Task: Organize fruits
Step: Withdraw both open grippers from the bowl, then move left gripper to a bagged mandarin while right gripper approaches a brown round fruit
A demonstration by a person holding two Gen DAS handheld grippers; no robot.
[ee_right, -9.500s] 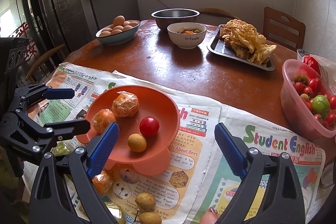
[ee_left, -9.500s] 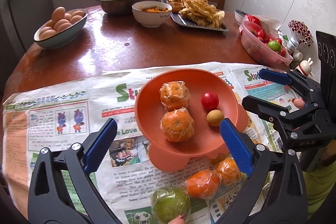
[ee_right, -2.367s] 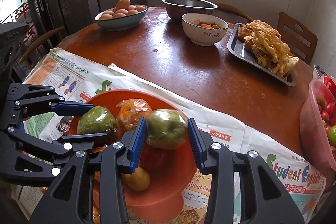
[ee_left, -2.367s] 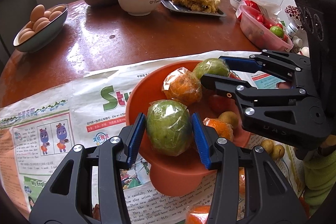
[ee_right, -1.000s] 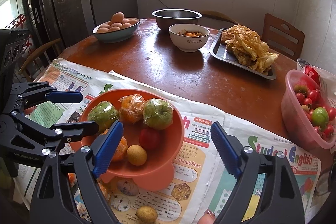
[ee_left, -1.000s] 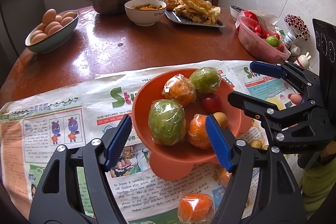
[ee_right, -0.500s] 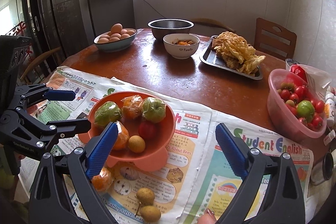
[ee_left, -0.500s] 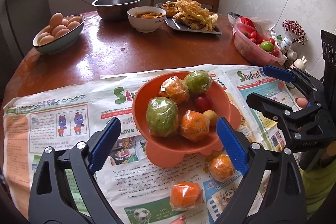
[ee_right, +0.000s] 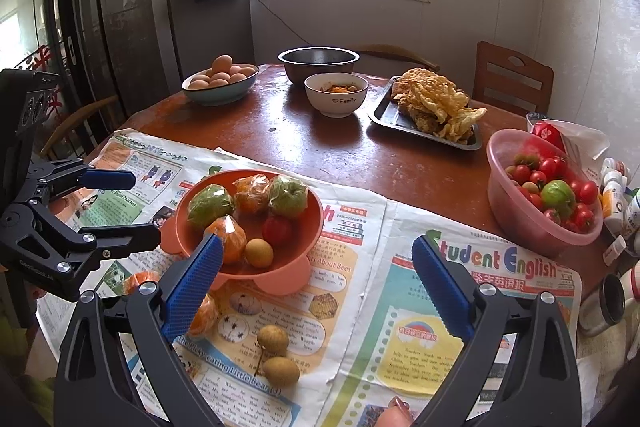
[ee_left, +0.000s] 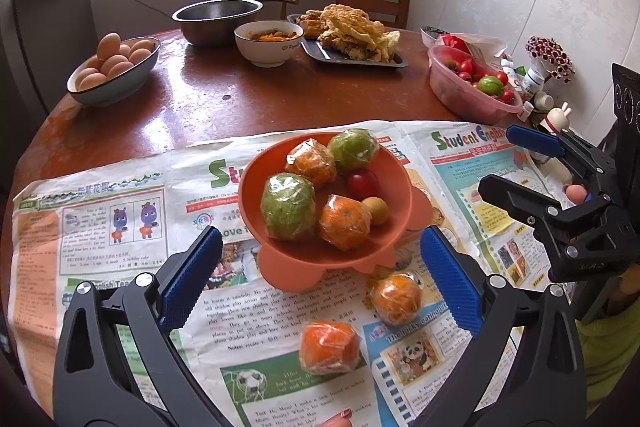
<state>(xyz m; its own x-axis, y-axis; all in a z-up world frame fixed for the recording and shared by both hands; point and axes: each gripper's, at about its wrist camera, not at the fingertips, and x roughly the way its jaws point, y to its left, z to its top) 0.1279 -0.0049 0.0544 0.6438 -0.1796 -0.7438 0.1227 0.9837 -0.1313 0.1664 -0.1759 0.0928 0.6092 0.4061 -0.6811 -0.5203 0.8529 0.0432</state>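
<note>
Fruit now fills most of the orange plastic bowl (ee_left: 400, 195) on the newspaper-covered surface (ee_left: 120, 195): two green wrapped fruits, two wrapped oranges, a red cherry tomato (ee_left: 362, 184) and a small tan longan (ee_left: 375, 211). A moment ago each of your claws carried a green fruit; both green fruits now lie in the bowl, one at its 9 o'clock (ee_left: 287, 207) and one at its 12 o'clock (ee_left: 353, 148). Your left claw (ee_left: 320, 283) is opening, with nothing between its blue pads, and your right claw (ee_right: 316, 283) stands spread wide and empty too; both have drawn back from the bowl. I judge that pair of placements done, with loose fruit left to gather.

The left wrist view shows two wrapped oranges on the paper at the bowl's 6 o'clock, one nearer it (ee_left: 397, 298) and one closer to you (ee_left: 329, 347). The right wrist view mostly hides these behind its left pad, but it alone shows two loose longans (ee_right: 276, 355) on a stem at the bowl's 6 o'clock, and the pink tub of tomatoes (ee_right: 520, 219) at 3 o'clock.
</note>
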